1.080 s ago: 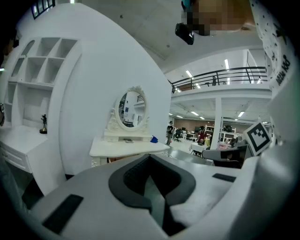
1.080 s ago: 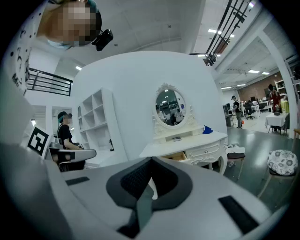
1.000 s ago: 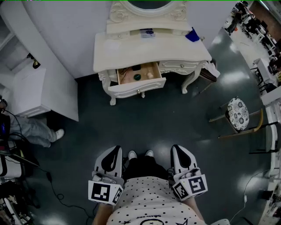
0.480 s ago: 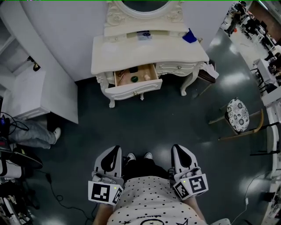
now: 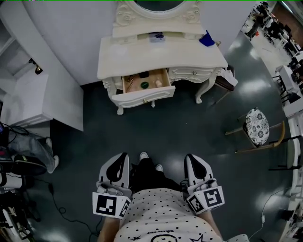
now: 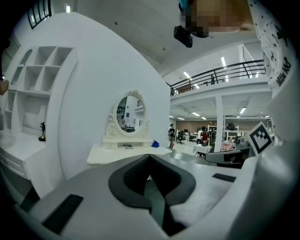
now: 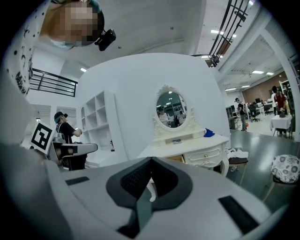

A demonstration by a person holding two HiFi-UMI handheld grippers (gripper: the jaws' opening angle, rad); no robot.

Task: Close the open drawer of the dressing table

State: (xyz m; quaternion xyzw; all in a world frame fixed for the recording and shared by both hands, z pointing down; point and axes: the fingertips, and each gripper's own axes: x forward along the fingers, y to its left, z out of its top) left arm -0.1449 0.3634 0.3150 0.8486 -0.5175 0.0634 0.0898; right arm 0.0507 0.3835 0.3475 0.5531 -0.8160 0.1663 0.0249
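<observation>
Nearest the camera: a polka-dot shirt with the two claws held out in front, one either side of it.

Left claw – jaws pressed together, nothing between them; its own view confirms this, with the pads meeting at the tip. Its marker cube faces up.

Right claw – same, jaws closed and empty, pads together. Both point forward at the furniture, low over the dark floor. Neither touches anything.

Two white shoes show between the claws.

There is open floor past the claws, then the drawer. It is well apart from both claws and stands pulled out of the cream carved counter, left of that counter's middle. The wooden inside is exposed, with a dark round item and a pale one in it; other bits are too small to tell. The knob on the drawer front faces the person.

A blue thing sits on the counter's right rear corner. A small flat item lies on the raised back ledge. An oval mirror stands behind, against a curved white wall.

Off to the right is a stool with a patterned seat. On the left are a white shelf unit, a cable on the floor and another person's trouser leg at the frame edge.
</observation>
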